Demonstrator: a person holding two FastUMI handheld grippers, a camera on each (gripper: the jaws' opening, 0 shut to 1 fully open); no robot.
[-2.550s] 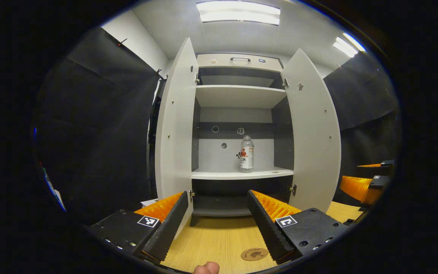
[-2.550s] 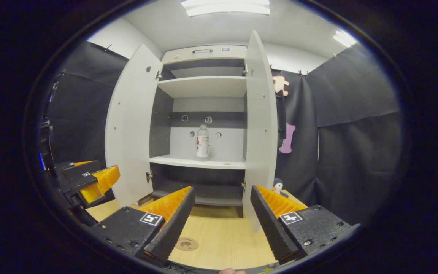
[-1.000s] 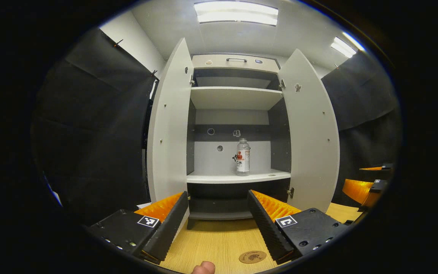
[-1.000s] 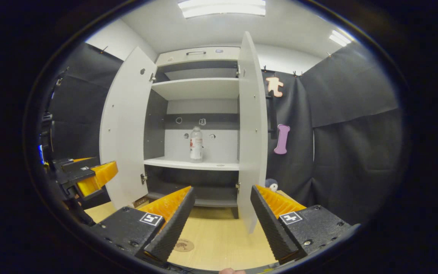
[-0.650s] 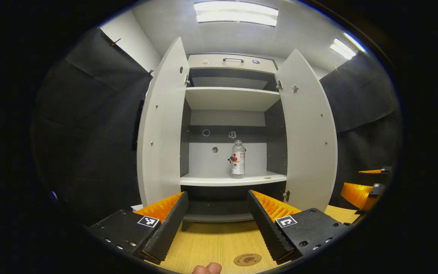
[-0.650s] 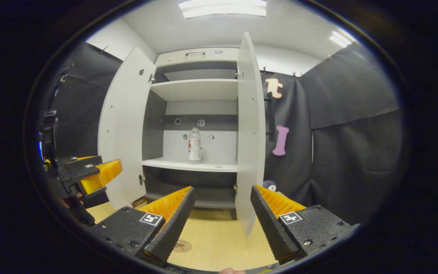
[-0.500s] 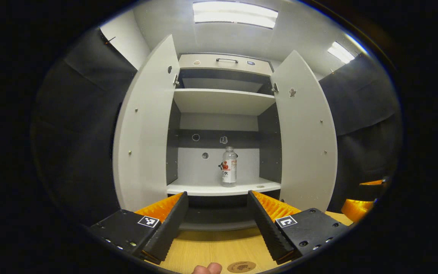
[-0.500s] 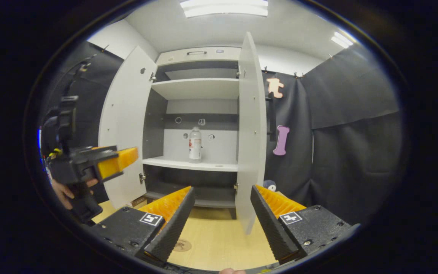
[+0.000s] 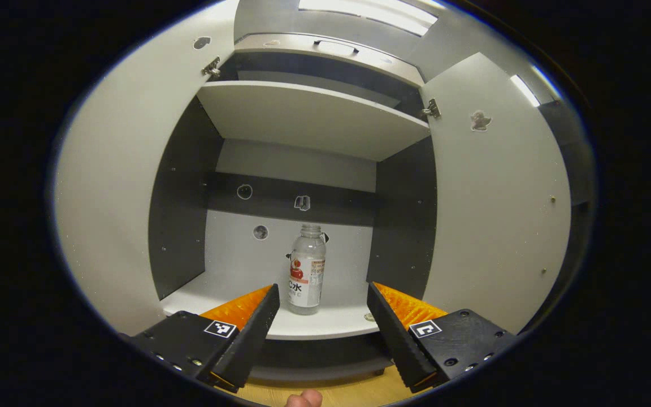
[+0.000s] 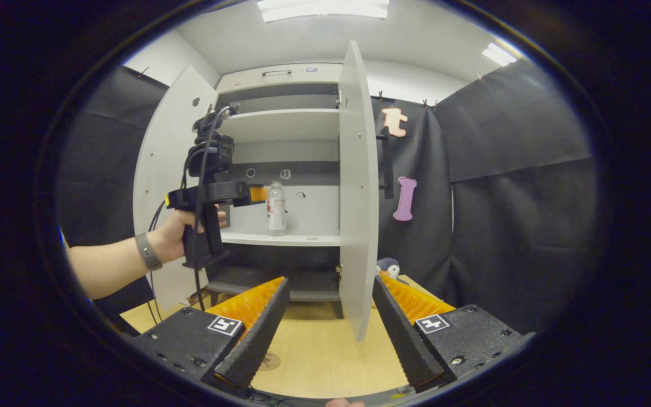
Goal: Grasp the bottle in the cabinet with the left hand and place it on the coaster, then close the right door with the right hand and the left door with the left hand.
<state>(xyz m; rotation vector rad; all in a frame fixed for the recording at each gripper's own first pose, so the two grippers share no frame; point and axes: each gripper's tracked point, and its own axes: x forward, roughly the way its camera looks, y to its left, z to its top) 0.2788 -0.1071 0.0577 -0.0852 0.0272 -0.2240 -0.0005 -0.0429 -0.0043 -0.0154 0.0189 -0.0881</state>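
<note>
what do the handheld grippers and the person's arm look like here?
Each gripper has a black body, ridged fingers and a small square black-and-white marker on each finger base, as on the right gripper. The left gripper has a black pistol-style handle, a black camera block on top and black cables. The hand has a grey wristband; no sleeve visible.

A clear plastic bottle [image 9: 306, 268] with a red-and-white label stands upright on the white lower shelf [image 9: 325, 325] of the grey cabinet, near the shelf's middle and set back from its front edge. Both white cabinet doors hang wide open: the left door [image 9: 127, 186] and the right door [image 9: 498, 209]. A small round brown coaster [image 10: 269, 361] lies flat on the wooden tabletop [image 10: 325, 362] before the cabinet.
</note>
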